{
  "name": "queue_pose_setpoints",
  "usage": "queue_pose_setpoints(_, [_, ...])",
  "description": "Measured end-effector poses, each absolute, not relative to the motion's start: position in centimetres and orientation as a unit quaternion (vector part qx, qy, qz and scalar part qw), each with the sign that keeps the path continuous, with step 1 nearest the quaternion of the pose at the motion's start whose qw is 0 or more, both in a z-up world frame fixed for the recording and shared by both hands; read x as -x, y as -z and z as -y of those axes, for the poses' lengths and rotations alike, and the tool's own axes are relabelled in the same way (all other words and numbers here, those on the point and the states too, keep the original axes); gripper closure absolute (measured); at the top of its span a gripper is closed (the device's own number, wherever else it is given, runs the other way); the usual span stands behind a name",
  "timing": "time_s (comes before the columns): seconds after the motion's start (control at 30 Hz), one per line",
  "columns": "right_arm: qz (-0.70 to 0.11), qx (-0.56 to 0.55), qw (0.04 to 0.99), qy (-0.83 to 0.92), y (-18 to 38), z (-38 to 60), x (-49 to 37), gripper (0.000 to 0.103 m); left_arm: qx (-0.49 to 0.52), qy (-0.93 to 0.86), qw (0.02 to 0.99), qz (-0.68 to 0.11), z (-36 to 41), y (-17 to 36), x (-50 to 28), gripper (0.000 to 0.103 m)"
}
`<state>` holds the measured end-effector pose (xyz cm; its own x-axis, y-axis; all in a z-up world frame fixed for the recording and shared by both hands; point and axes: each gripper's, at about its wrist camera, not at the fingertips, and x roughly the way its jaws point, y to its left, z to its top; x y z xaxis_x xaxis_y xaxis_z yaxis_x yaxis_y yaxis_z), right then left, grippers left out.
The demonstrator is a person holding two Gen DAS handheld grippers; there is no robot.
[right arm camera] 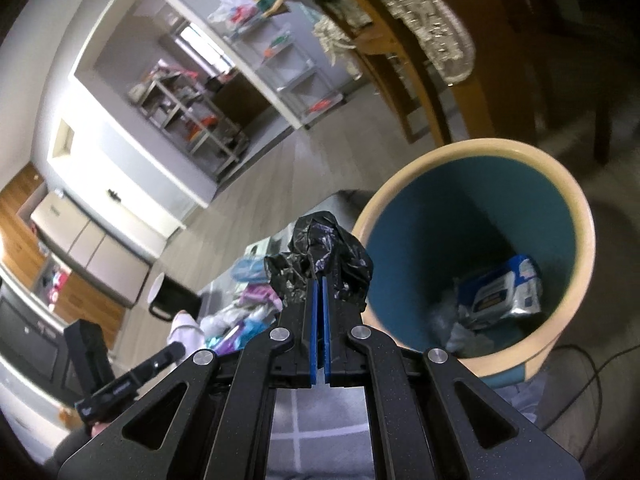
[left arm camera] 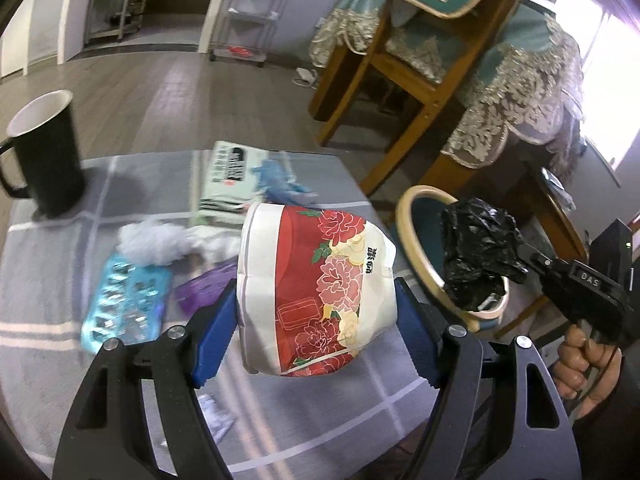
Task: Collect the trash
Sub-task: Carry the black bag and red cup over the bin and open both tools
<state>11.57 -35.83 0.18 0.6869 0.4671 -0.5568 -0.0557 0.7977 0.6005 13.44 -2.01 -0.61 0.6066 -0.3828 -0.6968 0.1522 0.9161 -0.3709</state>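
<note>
My left gripper (left arm camera: 316, 312) is shut on a crumpled paper cup (left arm camera: 308, 280) with a red flower print, lifted above the table; its blue pads (left arm camera: 216, 332) press the cup's sides. My right gripper (right arm camera: 320, 280) is shut on a crumpled black plastic bag (right arm camera: 320, 252), which hangs just left of the bin's rim (right arm camera: 576, 216). The bin is beige outside and teal inside, and holds a wipes pack (right arm camera: 500, 292) and some wrappers. In the left wrist view the black bag (left arm camera: 480, 256) hangs over the bin's near rim (left arm camera: 412, 216), held by the right gripper (left arm camera: 524, 258) in a person's hand (left arm camera: 580, 364).
On the grey checked table (left arm camera: 48, 312) lie a blue blister pack (left arm camera: 124, 304), white tissue (left arm camera: 160, 240), a purple wrapper (left arm camera: 200, 288), a blue glove (left arm camera: 280, 180) and a printed paper (left arm camera: 228, 176). A black mug (left arm camera: 48, 156) stands far left. Wooden chairs (left arm camera: 400, 80) stand behind the bin.
</note>
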Motion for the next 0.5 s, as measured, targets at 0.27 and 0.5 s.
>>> queue_pose_setpoints(0.27, [-0.352,-0.299,0.883,-0.084,-0.1,38.4,-11.2,0.099,0.106,0.210,0.875,-0.423,10.1,-0.8,-16.2,0.029])
queue_pose_setpoints(0.5, [-0.351,-0.334,0.874,-0.030,0.6,40.9,-11.0,0.099,0.066,0.245,0.862,-0.438,18.1,-0.8,-19.2,0.028])
